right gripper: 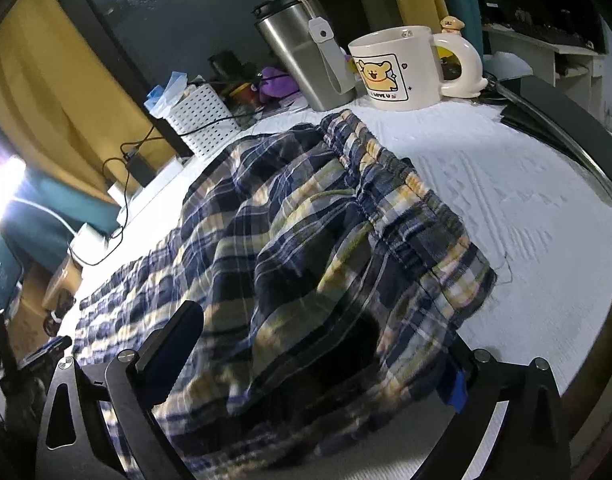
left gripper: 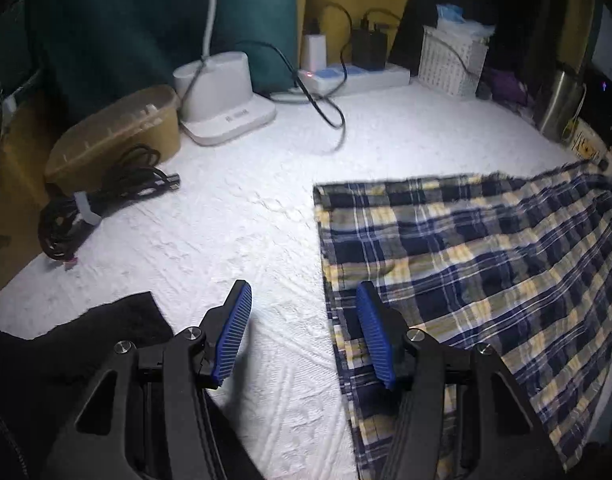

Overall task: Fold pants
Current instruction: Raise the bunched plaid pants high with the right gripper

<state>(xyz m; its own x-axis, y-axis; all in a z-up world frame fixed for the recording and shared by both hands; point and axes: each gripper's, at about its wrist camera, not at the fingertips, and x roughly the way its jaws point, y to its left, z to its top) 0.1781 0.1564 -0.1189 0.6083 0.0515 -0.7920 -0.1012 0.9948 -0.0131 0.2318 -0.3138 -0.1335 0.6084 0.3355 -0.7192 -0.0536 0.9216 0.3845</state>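
The plaid pants (left gripper: 478, 264) in navy, yellow and white lie spread on the white tablecloth (left gripper: 233, 232), their left hem running straight toward me. My left gripper (left gripper: 303, 320) hovers at that hem, open, with nothing between its blue pads (left gripper: 237, 332); the right pad stands over the cloth's edge. In the right wrist view the pants (right gripper: 306, 240) lie bunched, with the elastic waistband (right gripper: 402, 200) at the right. My right gripper (right gripper: 314, 364) stands wide open. Loose fabric lies between its fingers and hides most of the right finger.
Along the back stand a white lamp base (left gripper: 225, 96), a power strip (left gripper: 354, 76) with chargers, a white basket (left gripper: 452, 60) and a tan lidded tub (left gripper: 117, 128). A black cable bundle (left gripper: 97, 208) and a black cloth (left gripper: 73, 352) lie left. A steel tumbler (right gripper: 301, 52) and mug (right gripper: 402, 68) stand behind the waistband.
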